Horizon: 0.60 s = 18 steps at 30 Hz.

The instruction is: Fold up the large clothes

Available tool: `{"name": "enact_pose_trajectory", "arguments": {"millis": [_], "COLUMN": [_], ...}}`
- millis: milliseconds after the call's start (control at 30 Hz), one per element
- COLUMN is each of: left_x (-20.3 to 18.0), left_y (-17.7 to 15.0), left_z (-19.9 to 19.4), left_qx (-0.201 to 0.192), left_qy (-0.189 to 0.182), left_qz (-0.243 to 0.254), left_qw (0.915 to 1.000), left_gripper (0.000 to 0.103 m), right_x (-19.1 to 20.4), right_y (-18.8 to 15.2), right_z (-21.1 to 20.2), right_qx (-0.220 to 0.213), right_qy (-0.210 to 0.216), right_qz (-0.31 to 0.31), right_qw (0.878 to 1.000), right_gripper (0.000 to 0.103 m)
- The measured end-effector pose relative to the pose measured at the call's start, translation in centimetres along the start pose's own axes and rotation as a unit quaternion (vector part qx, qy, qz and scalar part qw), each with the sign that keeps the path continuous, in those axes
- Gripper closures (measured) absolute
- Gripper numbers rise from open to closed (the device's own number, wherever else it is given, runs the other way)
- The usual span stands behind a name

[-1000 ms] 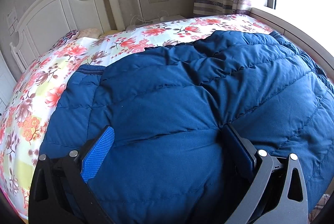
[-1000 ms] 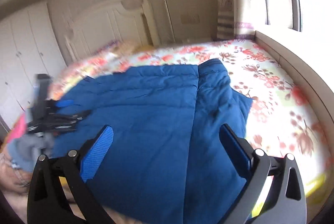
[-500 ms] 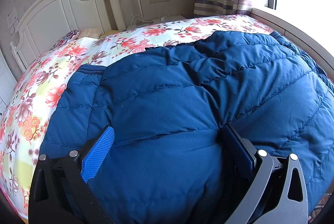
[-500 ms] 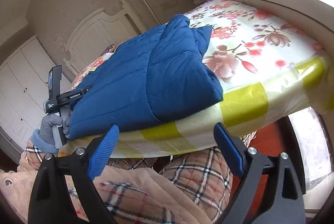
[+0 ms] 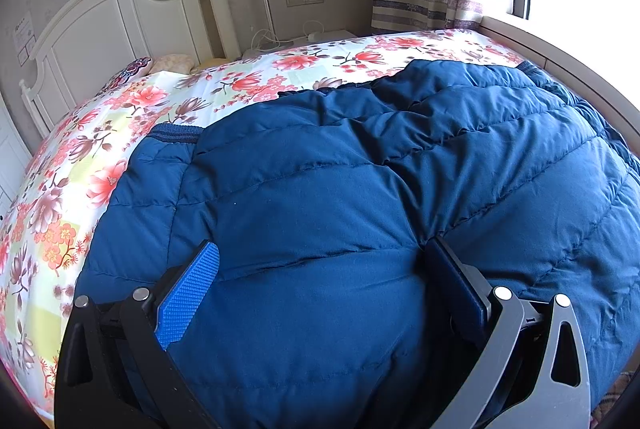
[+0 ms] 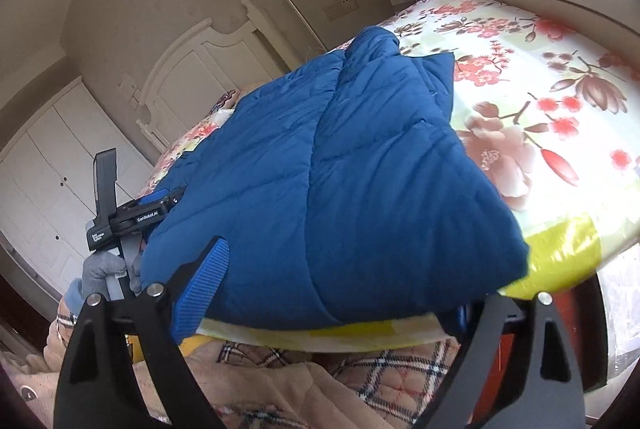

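A large blue quilted down jacket (image 5: 360, 197) lies folded on the floral bed (image 5: 100, 133). My left gripper (image 5: 320, 261) is open, its jaws wide apart and pressed onto the jacket's near edge, the right finger sunk into the padding. In the right wrist view the jacket (image 6: 340, 169) reaches the bed's near edge. My right gripper (image 6: 340, 281) is open at that edge, low beside the mattress, with the jacket's hem between its spread fingers. The left gripper (image 6: 132, 213) shows there at the jacket's left corner, held by a gloved hand.
A white headboard (image 5: 112, 29) and pillows stand at the far end. A window sill (image 5: 560, 61) runs along the bed's right side. White wardrobe doors (image 6: 44, 169) stand on the left. The person's plaid trousers (image 6: 320, 381) are just below the bed's edge.
My right gripper dropped from above the jacket to below the bed's near edge, then came in close to the jacket's hem. The left gripper stayed put on the jacket.
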<state>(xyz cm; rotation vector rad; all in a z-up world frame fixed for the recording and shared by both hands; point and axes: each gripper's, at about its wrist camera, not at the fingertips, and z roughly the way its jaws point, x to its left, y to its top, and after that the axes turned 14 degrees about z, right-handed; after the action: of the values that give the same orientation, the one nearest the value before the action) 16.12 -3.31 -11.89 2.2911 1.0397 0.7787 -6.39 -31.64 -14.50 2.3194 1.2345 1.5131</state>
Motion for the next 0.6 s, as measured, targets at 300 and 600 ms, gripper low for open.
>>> {"name": "enact_pose_trajectory", "arguments": {"millis": [300,600], "left_x": [-0.2,-7.3], "left_y": [0.5,-1.2], "left_z": [-1.6,-3.8], "left_qx": [-0.002,-0.021], "left_qy": [0.021,0.035], "left_qz": [-0.020,0.074], "left_qw": [0.9996,0.9964], "left_gripper": [0.005,0.004], "right_x": [2.6,7.3], "right_y": [3.3,2.3], "right_z": [4.1,2.0], "right_qx": [-0.064,-0.124], "right_qy": [-0.049,-0.070], "right_qz": [0.022,-0.060], "right_qw": [0.997,0.988], "right_gripper": [0.055,0.063]}}
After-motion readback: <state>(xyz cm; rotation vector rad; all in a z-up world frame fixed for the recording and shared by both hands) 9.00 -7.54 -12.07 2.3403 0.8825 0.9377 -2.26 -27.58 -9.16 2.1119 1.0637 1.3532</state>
